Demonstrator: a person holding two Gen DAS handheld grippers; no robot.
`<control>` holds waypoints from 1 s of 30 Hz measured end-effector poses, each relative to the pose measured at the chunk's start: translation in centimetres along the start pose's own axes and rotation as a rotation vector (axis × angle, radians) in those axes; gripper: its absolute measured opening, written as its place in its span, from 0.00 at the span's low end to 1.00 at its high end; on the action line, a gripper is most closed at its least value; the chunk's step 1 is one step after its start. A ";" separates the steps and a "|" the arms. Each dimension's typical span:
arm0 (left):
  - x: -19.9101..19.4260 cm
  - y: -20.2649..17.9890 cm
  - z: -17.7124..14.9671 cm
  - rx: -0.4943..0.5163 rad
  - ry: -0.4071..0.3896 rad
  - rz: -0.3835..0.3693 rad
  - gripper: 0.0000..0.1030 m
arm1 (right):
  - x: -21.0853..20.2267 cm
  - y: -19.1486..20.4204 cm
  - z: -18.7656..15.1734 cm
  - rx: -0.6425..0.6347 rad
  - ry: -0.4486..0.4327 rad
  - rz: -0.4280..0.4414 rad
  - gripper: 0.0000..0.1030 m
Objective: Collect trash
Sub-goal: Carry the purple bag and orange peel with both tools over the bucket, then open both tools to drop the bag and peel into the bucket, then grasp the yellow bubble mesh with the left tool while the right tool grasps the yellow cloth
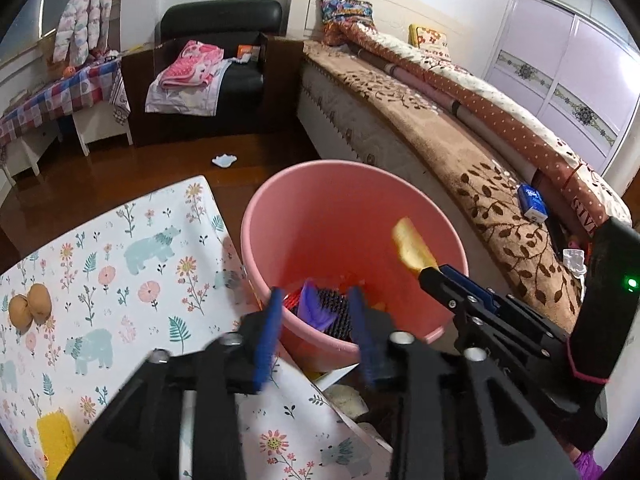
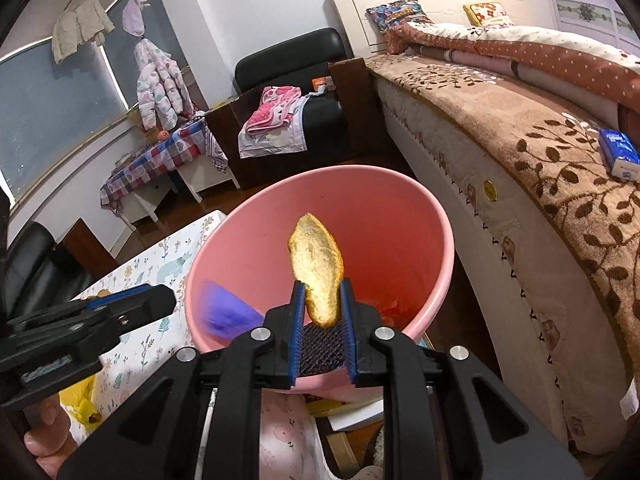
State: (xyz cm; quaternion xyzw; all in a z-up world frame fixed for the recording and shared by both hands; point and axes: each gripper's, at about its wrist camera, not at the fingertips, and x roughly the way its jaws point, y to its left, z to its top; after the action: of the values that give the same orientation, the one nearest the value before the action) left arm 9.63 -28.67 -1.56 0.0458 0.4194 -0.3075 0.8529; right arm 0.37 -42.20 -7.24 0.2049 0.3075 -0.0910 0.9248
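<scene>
Right gripper (image 2: 322,305) pinches peel (image 2: 317,268) — above bin rim (image 2: 434,208)

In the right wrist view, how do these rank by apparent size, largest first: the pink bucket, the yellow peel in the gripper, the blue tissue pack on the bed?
1. pink bucket
2. yellow peel
3. blue tissue pack

The peel is nearest the camera, so its true size against the pack is unsure.

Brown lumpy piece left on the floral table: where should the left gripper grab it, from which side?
Take the brown piece from above, with the left gripper closing across the narrow waist between its two lobes. It lies flat on the table, and the rounded lobes would likely slip.
</scene>
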 end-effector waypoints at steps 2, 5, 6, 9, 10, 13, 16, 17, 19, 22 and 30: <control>-0.5 0.0 0.1 0.001 -0.016 0.003 0.37 | 0.0 -0.2 0.1 0.012 0.002 0.004 0.24; -1.2 0.3 0.0 -0.008 -0.025 0.005 0.37 | -0.3 -0.2 0.0 -0.001 -0.008 -0.004 0.31; -1.5 0.4 0.0 -0.011 -0.029 0.007 0.37 | -0.5 -0.1 0.1 -0.004 -0.011 -0.005 0.31; -2.8 1.2 0.1 -0.028 -0.053 0.010 0.37 | -1.1 0.5 0.1 -0.008 -0.018 0.014 0.31; -3.3 1.4 0.1 -0.034 -0.062 0.014 0.37 | -1.4 0.8 0.1 -0.016 -0.019 0.023 0.31; -4.4 2.0 0.0 -0.055 -0.071 0.019 0.37 | -2.3 2.2 -0.1 -0.056 -0.040 0.049 0.31; -5.2 2.7 -0.7 -0.083 -0.065 0.017 0.37 | -3.1 3.4 -0.3 -0.090 -0.056 0.056 0.31; -5.5 3.0 -1.1 -0.089 -0.066 0.020 0.37 | -3.2 3.8 -0.3 -0.097 -0.054 0.059 0.31; -6.3 3.5 -1.5 -0.102 -0.074 0.021 0.37 | -3.7 4.6 -0.4 -0.104 -0.052 0.073 0.31; -7.8 4.2 -2.4 -0.115 -0.096 0.027 0.37 | -4.3 5.8 -0.7 -0.123 -0.046 0.099 0.31; -12.5 8.8 -6.1 -0.148 -0.110 0.115 0.40 | -5.2 9.6 -2.5 -0.184 0.008 0.185 0.31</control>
State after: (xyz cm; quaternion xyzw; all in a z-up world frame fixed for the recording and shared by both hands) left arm 4.64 -13.43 2.22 -0.0103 0.3902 -0.2283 0.8919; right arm -2.25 -32.26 -2.86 0.1472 0.2980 0.0240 0.9428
